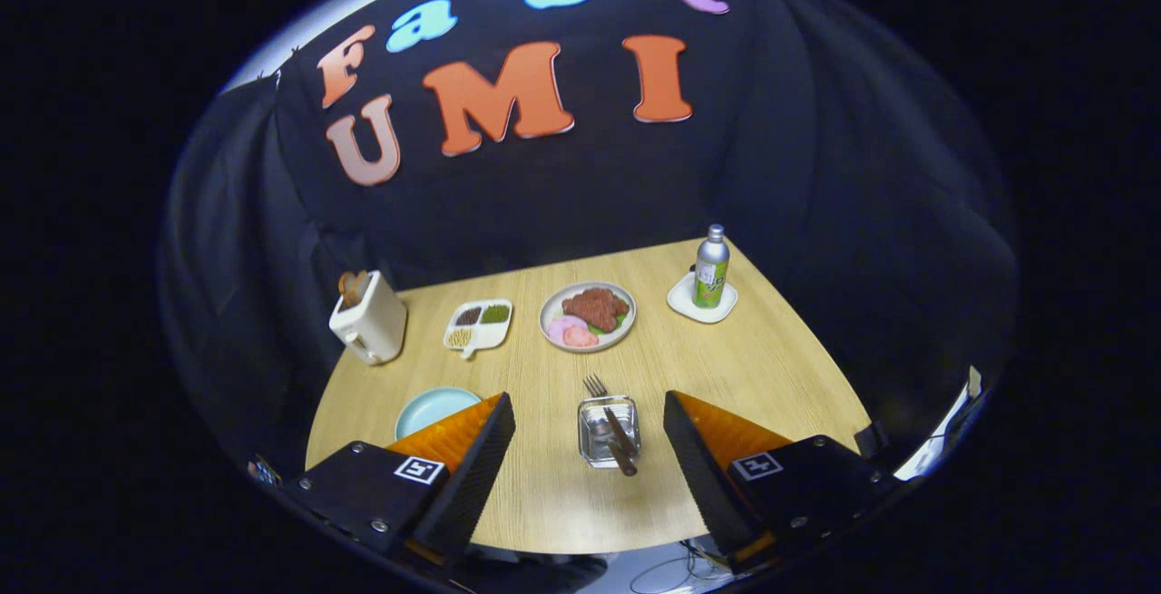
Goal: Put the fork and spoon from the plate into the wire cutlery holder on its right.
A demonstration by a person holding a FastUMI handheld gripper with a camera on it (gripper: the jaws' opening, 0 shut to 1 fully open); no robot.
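The wire cutlery holder [594, 449] stands on the wooden table [780, 367], between my two fingers and a little ahead of them. A fork [606, 411] with a brown handle lies across it, tines pointing away from me and handle end toward me. Something metal glints inside the holder beside the fork; I cannot tell whether it is the spoon. The light blue plate [431, 411] sits to the holder's left, partly hidden behind my left finger [472, 458], with nothing visible on its bare part. My gripper [588, 404] is open and holds nothing.
Across the back of the table stand a cream toaster [367, 326], a white divided dish [478, 324], a plate of food [588, 315] and a bottle [711, 267] on a white coaster [682, 301]. The table's near edge runs just below my fingers.
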